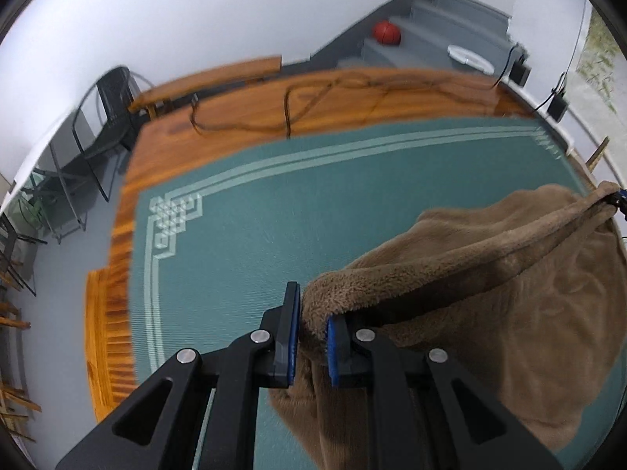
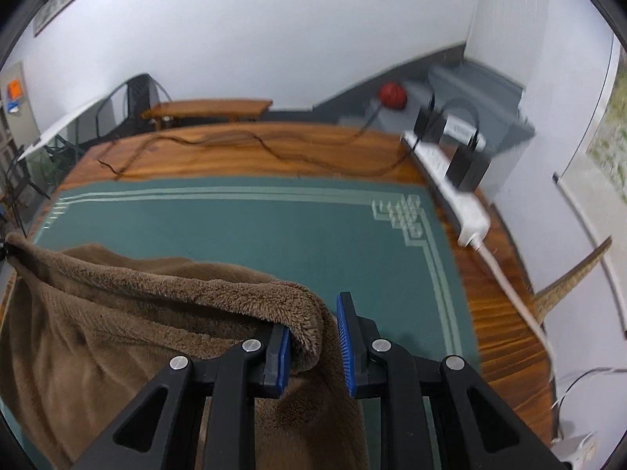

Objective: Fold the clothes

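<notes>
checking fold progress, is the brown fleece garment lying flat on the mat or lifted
Lifted: the brown fleece garment hangs between the left claw and right claw, its top edge stretched above the green mat.

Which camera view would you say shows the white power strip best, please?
The right wrist view: the white power strip lies in full on the wooden table with black adapters plugged in. The left wrist view shows only a small, blurred white shape, perhaps its end.
</notes>
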`<state>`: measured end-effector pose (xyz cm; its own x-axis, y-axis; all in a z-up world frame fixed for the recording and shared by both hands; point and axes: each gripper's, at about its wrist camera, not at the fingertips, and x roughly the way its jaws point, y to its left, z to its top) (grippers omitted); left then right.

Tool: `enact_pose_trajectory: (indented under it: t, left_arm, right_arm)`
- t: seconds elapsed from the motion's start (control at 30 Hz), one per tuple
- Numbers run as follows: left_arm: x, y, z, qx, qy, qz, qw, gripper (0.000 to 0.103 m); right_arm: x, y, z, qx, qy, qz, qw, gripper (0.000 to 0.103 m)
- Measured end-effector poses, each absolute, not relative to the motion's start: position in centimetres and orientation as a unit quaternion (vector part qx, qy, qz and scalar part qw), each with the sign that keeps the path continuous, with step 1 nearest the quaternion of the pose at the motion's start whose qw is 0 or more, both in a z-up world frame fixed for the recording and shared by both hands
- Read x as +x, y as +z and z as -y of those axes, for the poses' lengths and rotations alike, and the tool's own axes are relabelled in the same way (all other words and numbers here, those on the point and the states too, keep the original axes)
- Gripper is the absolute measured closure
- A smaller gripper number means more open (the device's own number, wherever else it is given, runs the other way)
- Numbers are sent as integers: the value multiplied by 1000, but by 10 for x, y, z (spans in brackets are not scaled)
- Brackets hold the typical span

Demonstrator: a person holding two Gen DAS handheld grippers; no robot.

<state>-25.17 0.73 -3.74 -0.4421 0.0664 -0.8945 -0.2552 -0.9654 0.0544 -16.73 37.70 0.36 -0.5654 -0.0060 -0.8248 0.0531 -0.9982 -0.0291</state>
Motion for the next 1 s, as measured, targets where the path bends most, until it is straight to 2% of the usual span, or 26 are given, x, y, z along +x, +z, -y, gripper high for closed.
enact_pose_trajectory:
  t: [0.07,0.13,0.17,0.2,0.23,0.3,0.4,0.7,0.83,1.0]
  left_arm:
    - [-256,-54,-8,-534,835,-93,88,72]
    - [-259,-65,-5,-540,832,-97,78,50]
    - [-260,-67,-1,-541,833,-90,76,44]
    - [-261,-67,4,-541,834,-81,75,36]
    - [-260,-66,10,-540,835,-68,78,29]
    - [-256,-63,20,-536,839,-38,87,24]
    - [-251,-58,36,-530,842,7,100,24]
    - [-223,-26,35,-491,858,16,147,23]
    - [-220,-19,42,-491,851,59,177,23]
    - [-218,-23,45,-498,848,61,169,23]
  right_arm:
    - [-179,-14,-380,487,-873,-12,17,81]
    - [-190,-31,-383,508,-861,1,17,76]
    - [-189,-31,-383,506,-862,0,22,73]
    - [-187,-29,-383,503,-864,-3,28,64]
    - [-185,-27,-382,500,-866,-6,34,44]
    - [-180,-23,-381,493,-869,-12,46,27]
    - [-174,-17,-380,482,-874,-20,64,26]
    - [-155,1,-377,449,-885,-45,117,26]
    - [-157,-8,-368,463,-873,-83,133,26]
    - [-170,-26,-366,481,-861,-91,139,26]
